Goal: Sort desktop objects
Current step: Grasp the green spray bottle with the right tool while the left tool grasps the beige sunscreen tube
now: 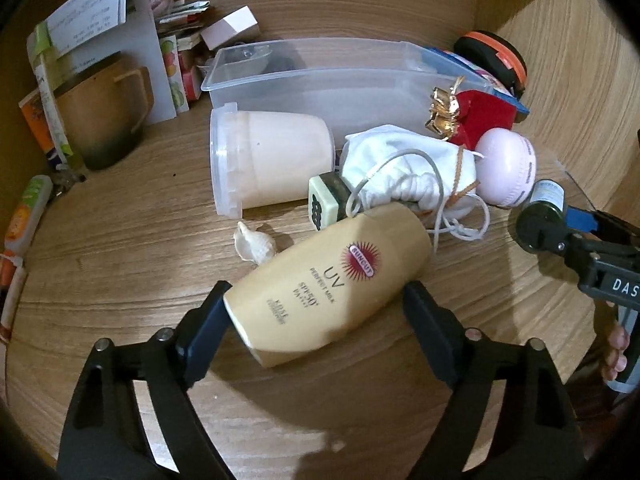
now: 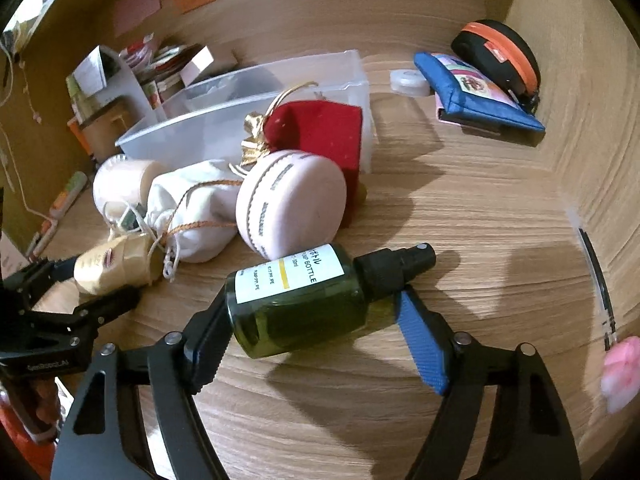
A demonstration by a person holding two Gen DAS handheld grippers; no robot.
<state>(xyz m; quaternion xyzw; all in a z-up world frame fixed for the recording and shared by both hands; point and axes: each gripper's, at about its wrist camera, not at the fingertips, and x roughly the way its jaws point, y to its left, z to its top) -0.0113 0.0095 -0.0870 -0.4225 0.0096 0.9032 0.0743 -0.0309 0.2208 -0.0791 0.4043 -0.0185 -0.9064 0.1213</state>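
A beige sunscreen bottle [image 1: 328, 280] lies slantwise between the fingers of my left gripper [image 1: 320, 298], whose pads press its base corner and its side, so it is shut on the bottle. My right gripper [image 2: 312, 310] is shut on a dark green spray bottle [image 2: 296, 308], with one pad at the base and the blue pad at the neck. Whether either bottle is off the wooden desk [image 2: 460, 216] I cannot tell. In the left wrist view the right gripper [image 1: 556, 216] sits at the right edge. The right wrist view shows the left gripper [image 2: 100, 280] at the left.
A clear plastic bin [image 1: 320, 80] stands behind a heap: a tub on its side [image 1: 272, 160], a white drawstring pouch [image 1: 400, 172], a pink round case [image 1: 506, 168], a red box [image 1: 484, 116], a seashell [image 1: 256, 244]. A blue pouch [image 2: 476, 92] lies far right, a mug [image 1: 104, 112] far left.
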